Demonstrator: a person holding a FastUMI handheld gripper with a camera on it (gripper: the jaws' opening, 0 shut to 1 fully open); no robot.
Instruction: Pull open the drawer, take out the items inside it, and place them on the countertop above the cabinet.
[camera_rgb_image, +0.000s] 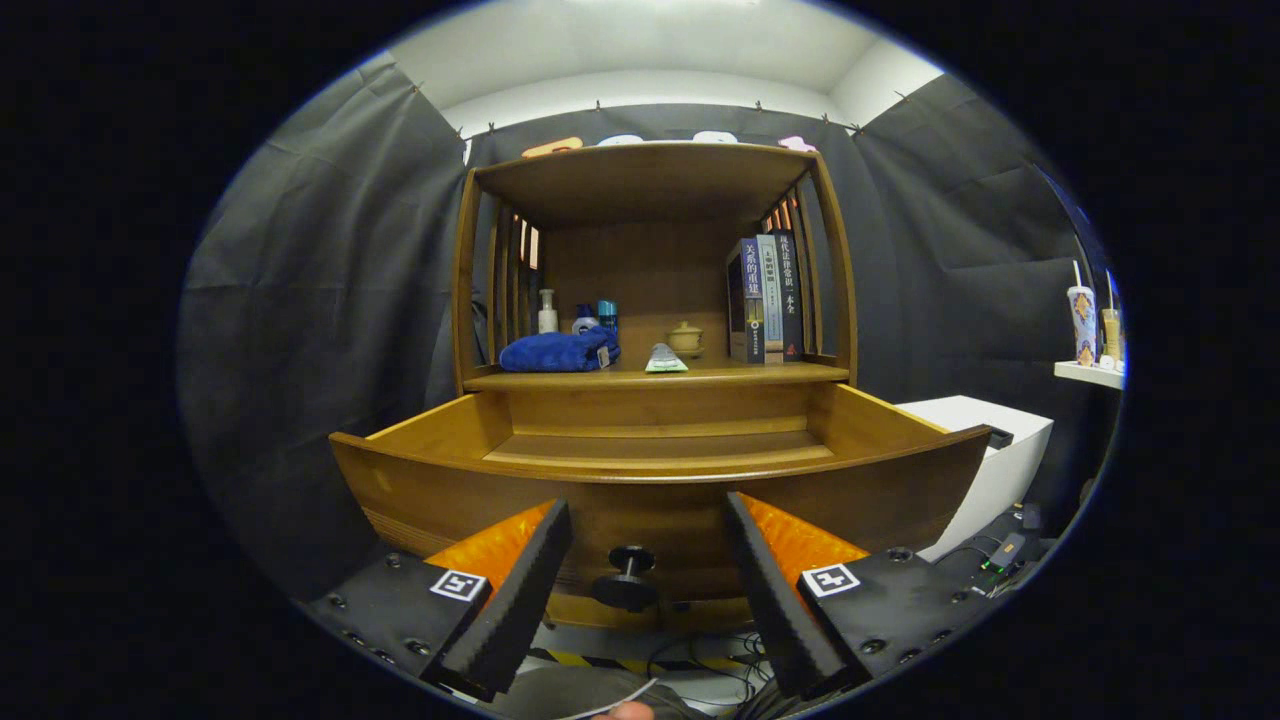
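Observation:
A wooden cabinet stands ahead with its drawer (660, 485) pulled out toward me. I see bare wood inside the drawer; its near floor is hidden by the front panel. A dark round knob (627, 575) sticks out of the drawer front, just ahead of my fingers and between them. My gripper (650, 535) is open, with nothing between its fingers. On the countertop (560, 379) above the drawer lie a folded blue towel (558, 351) and a small pale green packet (665, 360).
At the back of the countertop stand three small bottles (578, 317), a small lidded teapot (686, 338) and upright books (765, 298) at the right. A white box (990, 450) sits right of the cabinet, cables on the floor below. A side shelf at the far right holds cups (1083, 325).

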